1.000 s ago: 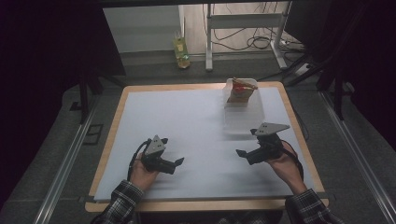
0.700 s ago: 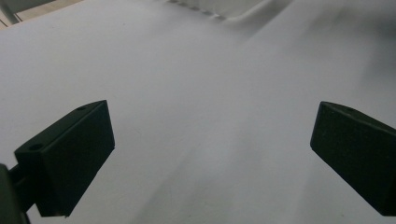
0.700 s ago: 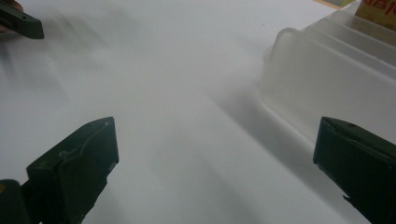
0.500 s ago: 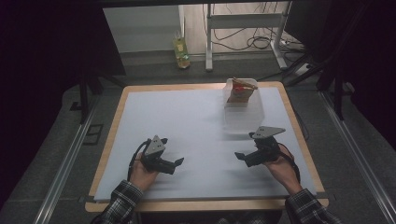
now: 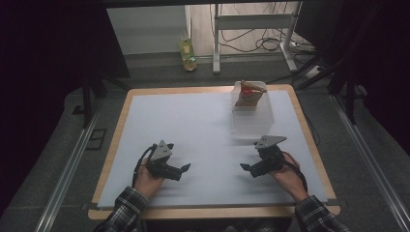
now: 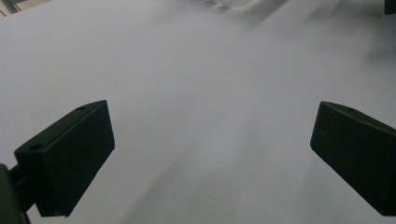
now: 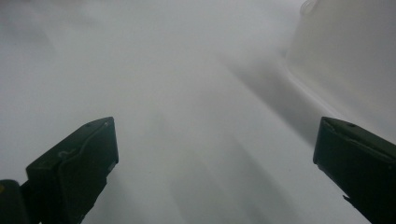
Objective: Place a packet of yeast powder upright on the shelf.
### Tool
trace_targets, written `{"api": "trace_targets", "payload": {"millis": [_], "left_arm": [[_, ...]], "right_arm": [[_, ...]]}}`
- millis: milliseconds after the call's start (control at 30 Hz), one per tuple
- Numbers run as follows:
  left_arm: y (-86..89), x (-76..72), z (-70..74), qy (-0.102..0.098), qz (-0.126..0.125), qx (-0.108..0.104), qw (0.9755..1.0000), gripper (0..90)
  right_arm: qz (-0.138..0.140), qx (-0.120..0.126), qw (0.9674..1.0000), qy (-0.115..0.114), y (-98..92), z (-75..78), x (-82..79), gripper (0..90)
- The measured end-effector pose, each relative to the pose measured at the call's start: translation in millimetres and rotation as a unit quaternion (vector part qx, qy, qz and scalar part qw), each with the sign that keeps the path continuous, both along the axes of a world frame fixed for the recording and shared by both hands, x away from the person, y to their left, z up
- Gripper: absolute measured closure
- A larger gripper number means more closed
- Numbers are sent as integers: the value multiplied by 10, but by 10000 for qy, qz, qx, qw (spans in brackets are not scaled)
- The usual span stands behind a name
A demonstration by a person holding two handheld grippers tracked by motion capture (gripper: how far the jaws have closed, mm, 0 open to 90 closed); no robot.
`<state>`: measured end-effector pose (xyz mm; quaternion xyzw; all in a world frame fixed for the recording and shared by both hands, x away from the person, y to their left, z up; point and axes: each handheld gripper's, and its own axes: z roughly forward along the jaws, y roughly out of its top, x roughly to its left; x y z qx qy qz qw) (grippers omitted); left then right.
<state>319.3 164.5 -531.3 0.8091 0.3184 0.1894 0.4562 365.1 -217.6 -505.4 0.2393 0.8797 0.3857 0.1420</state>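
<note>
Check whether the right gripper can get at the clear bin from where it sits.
Probably yes. The right gripper is open, and bare white table lies between it and the clear bin just ahead; nothing blocks the way.

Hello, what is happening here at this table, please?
A person sits at a white table with a gripper in each hand. The left gripper and the right gripper are low over the near part of the table, both open and holding nothing. A clear box stands at the far right, with a brown and red thing in it. Nothing is being handled.
</note>
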Motion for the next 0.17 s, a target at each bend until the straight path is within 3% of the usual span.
{"api": "trace_targets", "payload": {"millis": [167], "left_arm": [[-3,8,0,-3,-4,21,10000,0]], "right_arm": [[-22,55,10000,57,-26,-4,19,1]]}}
